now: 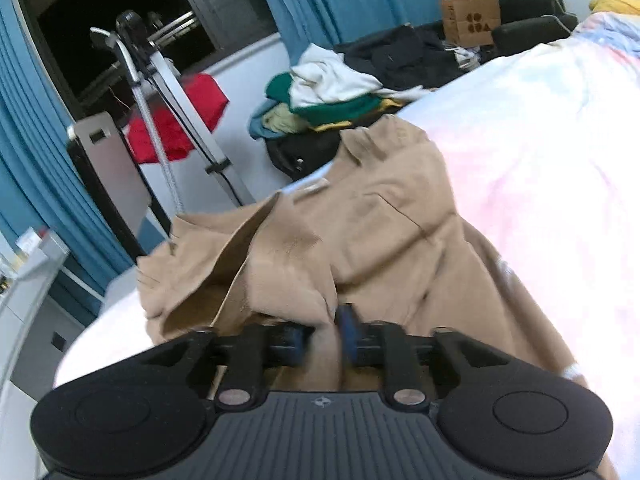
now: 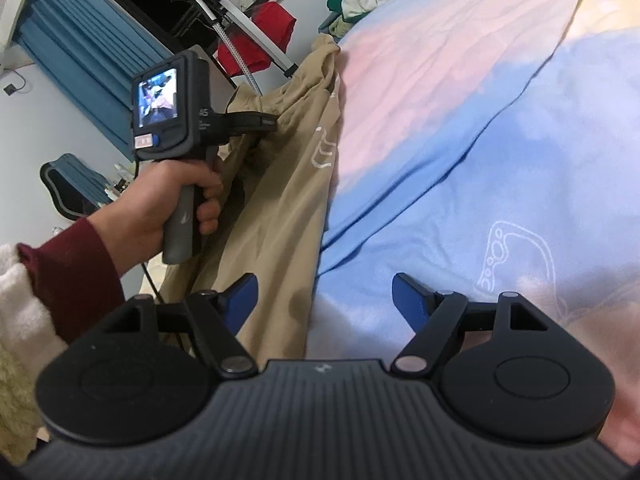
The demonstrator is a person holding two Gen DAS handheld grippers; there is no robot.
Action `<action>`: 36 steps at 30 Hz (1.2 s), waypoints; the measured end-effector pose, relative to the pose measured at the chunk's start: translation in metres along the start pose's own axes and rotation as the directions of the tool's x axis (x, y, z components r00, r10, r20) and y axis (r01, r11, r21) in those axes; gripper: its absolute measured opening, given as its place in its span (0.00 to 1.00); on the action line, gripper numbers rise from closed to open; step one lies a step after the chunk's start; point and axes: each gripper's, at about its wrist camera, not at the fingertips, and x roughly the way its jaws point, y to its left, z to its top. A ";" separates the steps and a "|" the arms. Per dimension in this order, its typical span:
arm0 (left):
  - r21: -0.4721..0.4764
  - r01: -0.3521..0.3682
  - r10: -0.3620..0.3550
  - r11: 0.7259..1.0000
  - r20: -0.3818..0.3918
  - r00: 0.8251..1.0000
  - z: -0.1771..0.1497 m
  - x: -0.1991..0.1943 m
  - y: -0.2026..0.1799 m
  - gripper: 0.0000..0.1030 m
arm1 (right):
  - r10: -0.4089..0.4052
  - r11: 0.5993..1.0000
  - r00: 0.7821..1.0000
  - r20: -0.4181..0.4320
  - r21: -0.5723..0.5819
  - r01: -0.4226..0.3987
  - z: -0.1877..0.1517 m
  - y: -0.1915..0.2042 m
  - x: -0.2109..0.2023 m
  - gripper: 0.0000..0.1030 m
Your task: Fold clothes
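Note:
Tan trousers (image 1: 360, 232) lie along the edge of a bed with a pastel pink and blue cover (image 1: 540, 140). My left gripper (image 1: 326, 338) is shut on a fold of the tan fabric and lifts it off the bed. In the right wrist view the trousers (image 2: 288, 184) hang in a long strip at the bed's left edge, and the left gripper (image 2: 256, 122) held by a hand grips them near the top. My right gripper (image 2: 324, 296) is open and empty, its blue pads (image 2: 408, 296) just above the trousers' lower part and the bed cover (image 2: 480, 140).
A pile of white, green and dark clothes (image 1: 340, 96) lies past the bed's far end. A metal stand (image 1: 160, 112) with a red cloth (image 1: 180, 120) stands left of the bed before blue curtains (image 1: 32, 140). A cardboard box (image 1: 470, 18) sits on a dark sofa.

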 end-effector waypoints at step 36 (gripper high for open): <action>-0.196 0.141 -0.182 0.970 -0.210 0.961 -0.244 -0.343 0.068 0.39 | -0.063 0.961 0.997 0.032 -0.266 0.070 -0.034 0.054 -0.059 0.75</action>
